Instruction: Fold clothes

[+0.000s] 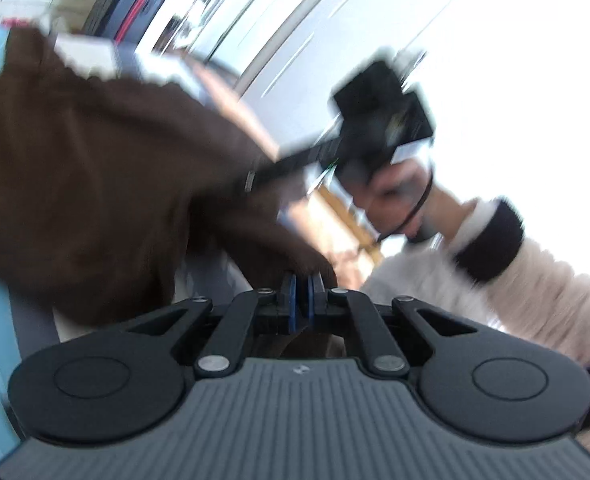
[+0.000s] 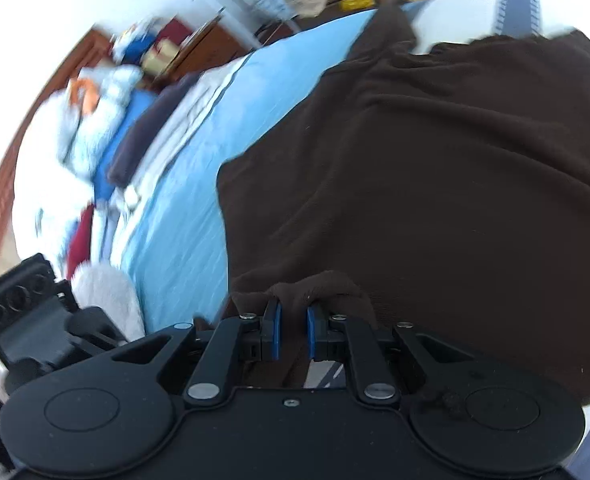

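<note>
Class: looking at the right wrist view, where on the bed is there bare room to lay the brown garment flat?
Bare blue sheet lies between the brown garment and the folded pile. Crowded near the pillows and under the garment.

**Bright daylight, heavy motion blur**

Both views are smeared by motion. In the left wrist view the upper right is blown out to white glare, and the brown garment [image 1: 95, 168] shows no sharp edge. In the right wrist view the blue bed [image 2: 183, 184] streaks sideways, and straight lines bow strongly toward the dark rounded corners. Only the nearby fingers [image 2: 273, 332] look fairly crisp. Shadows are soft.
</note>
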`<state>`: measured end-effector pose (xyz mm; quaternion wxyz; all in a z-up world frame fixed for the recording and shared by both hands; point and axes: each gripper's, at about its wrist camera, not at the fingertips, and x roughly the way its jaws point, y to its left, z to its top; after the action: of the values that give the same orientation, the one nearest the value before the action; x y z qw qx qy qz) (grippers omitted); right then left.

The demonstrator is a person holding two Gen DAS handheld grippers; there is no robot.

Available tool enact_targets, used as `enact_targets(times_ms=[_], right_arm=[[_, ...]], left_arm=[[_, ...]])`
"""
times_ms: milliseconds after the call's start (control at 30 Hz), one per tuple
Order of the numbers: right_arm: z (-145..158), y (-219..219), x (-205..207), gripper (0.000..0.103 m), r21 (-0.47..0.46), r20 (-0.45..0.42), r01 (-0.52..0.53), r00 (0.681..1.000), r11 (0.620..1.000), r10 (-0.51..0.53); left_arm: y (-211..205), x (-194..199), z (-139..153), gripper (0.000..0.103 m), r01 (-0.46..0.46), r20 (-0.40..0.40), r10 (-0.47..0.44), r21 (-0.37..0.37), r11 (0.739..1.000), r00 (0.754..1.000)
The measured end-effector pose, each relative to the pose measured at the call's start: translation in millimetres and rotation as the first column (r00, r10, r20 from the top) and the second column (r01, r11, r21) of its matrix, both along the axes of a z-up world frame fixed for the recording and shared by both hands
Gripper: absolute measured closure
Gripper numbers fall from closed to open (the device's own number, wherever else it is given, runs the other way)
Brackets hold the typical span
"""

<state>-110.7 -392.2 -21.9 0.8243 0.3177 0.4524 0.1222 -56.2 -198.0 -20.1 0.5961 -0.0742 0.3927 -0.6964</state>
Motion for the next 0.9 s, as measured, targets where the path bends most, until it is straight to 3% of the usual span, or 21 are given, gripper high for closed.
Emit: enact_targets(times_ms=[100,200,300,367,433,500,567,633,733,800,867,900], right_arm=[[-0.2,-17.9,-5.7,0.08,0.036,0.008,0.104,0.994,0.994,-0.105],[-0.7,-28.0,-11.6,0.074,0.0,0.003,0.18,0.984,0.984,-0.18],[-5.0,-28.0,-11.8,0.07,-0.023,-0.023,0.189,0.982,0.982,-0.19],[-7.7,-24.3,-10.2,0.066,-0.039,-0.052,0.169,0.984,0.985,-0.171],[-9.6,-21.4,-9.4,0.066,-0.039,-0.074,0.156,0.985,0.987,-0.158],[-10.7,-23.5,-11.6,0.064,-0.009,-0.08,0.143,0.986,0.99,-0.144],[-8.5,-21.4,-14.1,0.044,0.004,-0.076,0.127,0.989,0.992,-0.126],[-7.5,-16.9,-16.7,0.034,-0.01,-0.08,0.097,0.992,0.995,-0.097],[-15.8,-5.2,-15.6,0.033,-0.041,-0.139,0.025,0.99,0.999,-0.031],[-28.6,3.4,-11.5,0.035,-0.055,-0.204,-0.02,0.979,0.998,0.008],[-34.8,9.9,-6.5,0.091,-0.1,-0.241,-0.047,0.97,0.994,0.022],[-31.8,11.1,-4.8,0.092,-0.117,-0.226,-0.049,0.974,0.992,0.022]], left_arm=[[-4.8,35.2,26.5,0.099,-0.05,-0.02,0.049,-0.066,0.997,0.999],[-17.0,74.6,39.8,0.099,-0.154,0.0,0.155,-0.108,0.982,0.988],[-27.0,112.5,28.6,0.099,-0.318,0.057,0.321,-0.057,0.946,0.945],[-23.8,123.4,14.0,0.099,-0.364,0.083,0.362,0.009,0.931,0.928],[-9.0,117.3,-2.0,0.096,-0.335,0.057,0.334,0.009,0.942,0.941],[-1.3,102.2,-17.1,0.094,-0.263,0.057,0.259,0.064,0.963,0.964],[-3.5,80.5,-27.2,0.087,-0.194,0.124,0.177,0.144,0.97,0.976],[-8.0,59.7,-32.2,0.077,-0.152,0.188,0.115,0.197,0.969,0.975],[-15.9,47.8,-31.2,0.072,-0.1,0.211,0.06,0.182,0.978,0.976],[-21.9,45.3,-26.7,0.071,-0.084,0.212,0.049,0.159,0.984,0.976],[-22.1,48.0,-22.4,0.069,-0.072,0.215,0.042,0.135,0.988,0.976],[-21.4,47.4,-21.8,0.067,-0.069,0.215,0.041,0.125,0.99,0.976]])
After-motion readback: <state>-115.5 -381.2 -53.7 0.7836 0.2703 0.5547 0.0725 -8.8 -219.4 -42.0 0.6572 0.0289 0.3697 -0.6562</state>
